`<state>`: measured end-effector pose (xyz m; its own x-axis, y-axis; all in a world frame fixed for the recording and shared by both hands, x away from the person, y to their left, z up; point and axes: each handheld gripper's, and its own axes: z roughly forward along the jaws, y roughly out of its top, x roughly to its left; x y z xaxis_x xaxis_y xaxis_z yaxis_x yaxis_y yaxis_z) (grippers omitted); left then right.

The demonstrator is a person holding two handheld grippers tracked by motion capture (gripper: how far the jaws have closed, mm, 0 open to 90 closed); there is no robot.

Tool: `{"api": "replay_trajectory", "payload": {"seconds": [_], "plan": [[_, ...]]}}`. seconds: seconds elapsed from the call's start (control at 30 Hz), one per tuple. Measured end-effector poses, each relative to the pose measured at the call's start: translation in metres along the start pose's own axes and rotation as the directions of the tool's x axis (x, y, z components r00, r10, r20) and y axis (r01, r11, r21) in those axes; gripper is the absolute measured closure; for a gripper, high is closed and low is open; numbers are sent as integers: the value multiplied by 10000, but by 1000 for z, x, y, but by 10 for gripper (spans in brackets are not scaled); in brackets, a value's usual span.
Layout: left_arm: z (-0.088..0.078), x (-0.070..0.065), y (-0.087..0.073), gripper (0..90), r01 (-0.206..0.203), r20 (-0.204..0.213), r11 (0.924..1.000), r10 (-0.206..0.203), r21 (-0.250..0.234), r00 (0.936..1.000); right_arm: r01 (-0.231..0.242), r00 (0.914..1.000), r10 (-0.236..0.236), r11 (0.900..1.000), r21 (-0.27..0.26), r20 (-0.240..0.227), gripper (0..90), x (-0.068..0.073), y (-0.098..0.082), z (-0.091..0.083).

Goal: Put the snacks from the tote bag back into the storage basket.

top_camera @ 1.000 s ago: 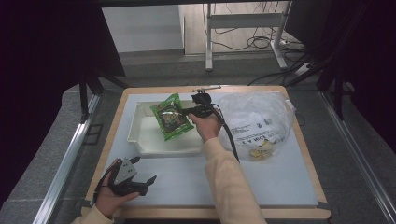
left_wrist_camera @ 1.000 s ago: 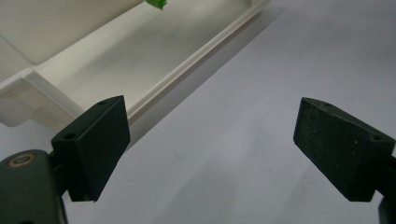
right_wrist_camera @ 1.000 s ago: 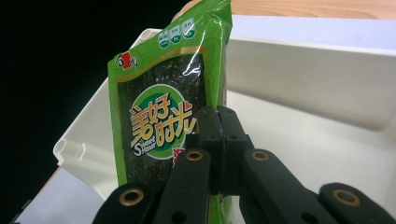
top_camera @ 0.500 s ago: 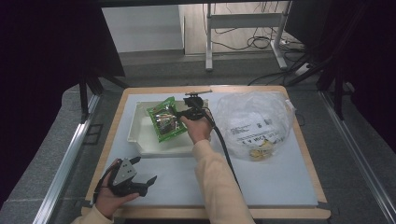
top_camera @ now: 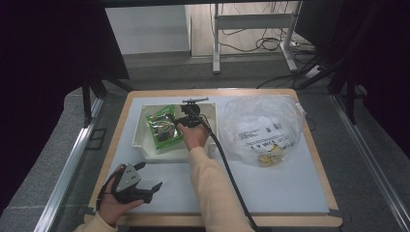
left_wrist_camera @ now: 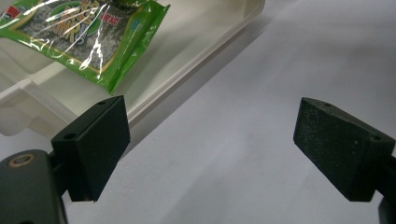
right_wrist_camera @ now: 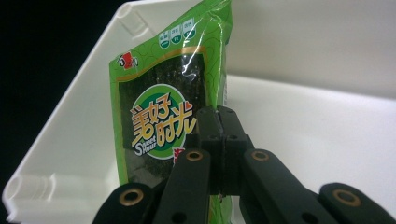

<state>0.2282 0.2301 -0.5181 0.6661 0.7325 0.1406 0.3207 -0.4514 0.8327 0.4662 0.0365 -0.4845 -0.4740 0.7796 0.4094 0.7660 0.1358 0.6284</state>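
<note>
A green snack packet (top_camera: pixel 164 128) with a dark printed window hangs in the left half of the white tray (top_camera: pixel 145 145). My right gripper (top_camera: pixel 179 123) is shut on its edge, and whether the packet touches the tray floor I cannot tell. In the right gripper view the jaws meet at the right gripper tips (right_wrist_camera: pixel 219 126) on the packet (right_wrist_camera: pixel 159 107), with the tray wall (right_wrist_camera: pixel 303 56) behind. My left gripper (top_camera: pixel 149 176) rests open near the table's front left corner. Between the wide jaws of the left gripper (left_wrist_camera: pixel 210 135) there is only white mat, with the packet (left_wrist_camera: pixel 79 32) and tray rim (left_wrist_camera: pixel 187 60) beyond.
A crumpled clear plastic bag (top_camera: pixel 263 128) with a printed label and some yellow pieces inside lies on the right of the white mat (top_camera: pixel 290 188). The right gripper's black cable (top_camera: pixel 227 164) runs down over the mat. A wooden rim (top_camera: pixel 217 220) frames the table.
My right hand has carried the packet leftward and lower, into the tray's left half. The left hand and its open gripper have stayed in place.
</note>
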Motion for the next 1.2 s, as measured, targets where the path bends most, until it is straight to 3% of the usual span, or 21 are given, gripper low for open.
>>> {"api": "replay_trajectory", "payload": {"seconds": [0.43,0.6,0.77,0.8,0.97,1.13,1.2], "plan": [[0,0,0,107,56,22,10000,-56,-20,10000,-677,9972,675,9977,60,336,900,4,-12,29],[0,1,-1,107,74,11,10000,-74,-39,10000,-395,9973,381,9990,224,626,871,6,-17,35],[0,1,-1,107,44,7,10000,-44,-18,10000,-243,9981,227,9993,283,572,751,6,-16,31],[0,1,-1,107,56,3,10000,-56,-6,10000,-93,9995,81,9992,391,310,695,6,-14,28],[1,1,-1,107,40,-31,10000,-40,60,10000,68,9996,-77,9993,368,255,631,5,-13,19],[2,2,-2,107,57,-91,9999,-56,114,9999,515,9987,-513,9982,318,-63,571,6,-9,3],[3,2,-3,107,101,-150,9998,-99,170,9998,926,9955,-919,9953,295,-226,556,7,-7,-7]]}}
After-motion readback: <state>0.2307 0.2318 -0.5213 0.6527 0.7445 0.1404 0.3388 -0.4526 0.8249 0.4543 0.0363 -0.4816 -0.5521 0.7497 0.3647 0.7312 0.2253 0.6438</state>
